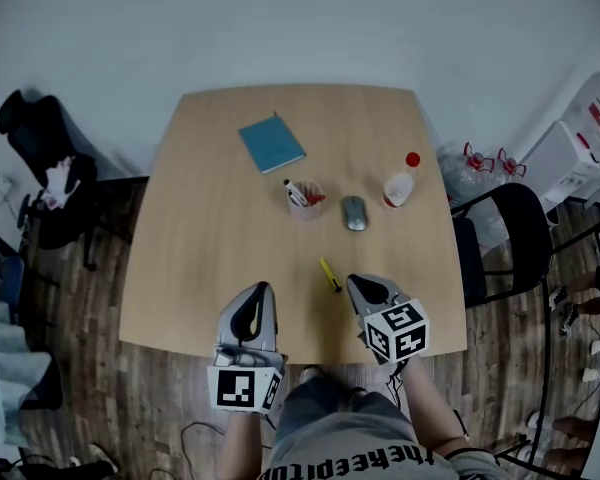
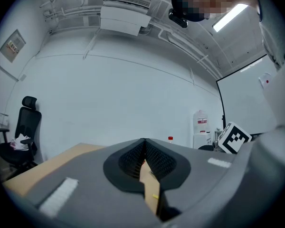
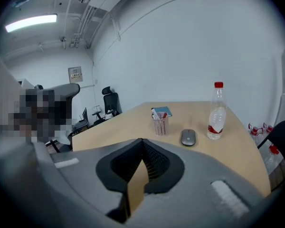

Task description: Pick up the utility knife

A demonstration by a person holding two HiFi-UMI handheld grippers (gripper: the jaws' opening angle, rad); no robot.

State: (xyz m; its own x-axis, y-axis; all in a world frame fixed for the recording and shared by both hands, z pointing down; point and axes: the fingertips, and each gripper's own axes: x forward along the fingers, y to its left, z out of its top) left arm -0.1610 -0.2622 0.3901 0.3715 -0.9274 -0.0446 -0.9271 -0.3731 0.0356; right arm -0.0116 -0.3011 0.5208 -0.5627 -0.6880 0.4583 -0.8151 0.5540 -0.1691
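The utility knife (image 1: 330, 274) is a slim yellow tool lying flat on the wooden table (image 1: 210, 258), near the front edge. My right gripper (image 1: 356, 282) hovers just right of it, tips close to the knife's near end, jaws shut and empty. In the right gripper view the right gripper (image 3: 141, 140) has its tips together and the knife is hidden below it. My left gripper (image 1: 261, 289) hangs over the front edge, a short way left of the knife. Its tips meet in the left gripper view (image 2: 145, 140) with nothing held.
Farther back on the table stand a mesh pen cup (image 1: 303, 198), a grey mouse (image 1: 354, 213), a red-capped bottle (image 1: 400, 183) and a blue notebook (image 1: 272, 143). A black office chair (image 1: 45, 178) is at the left, another black chair (image 1: 510, 228) at the right.
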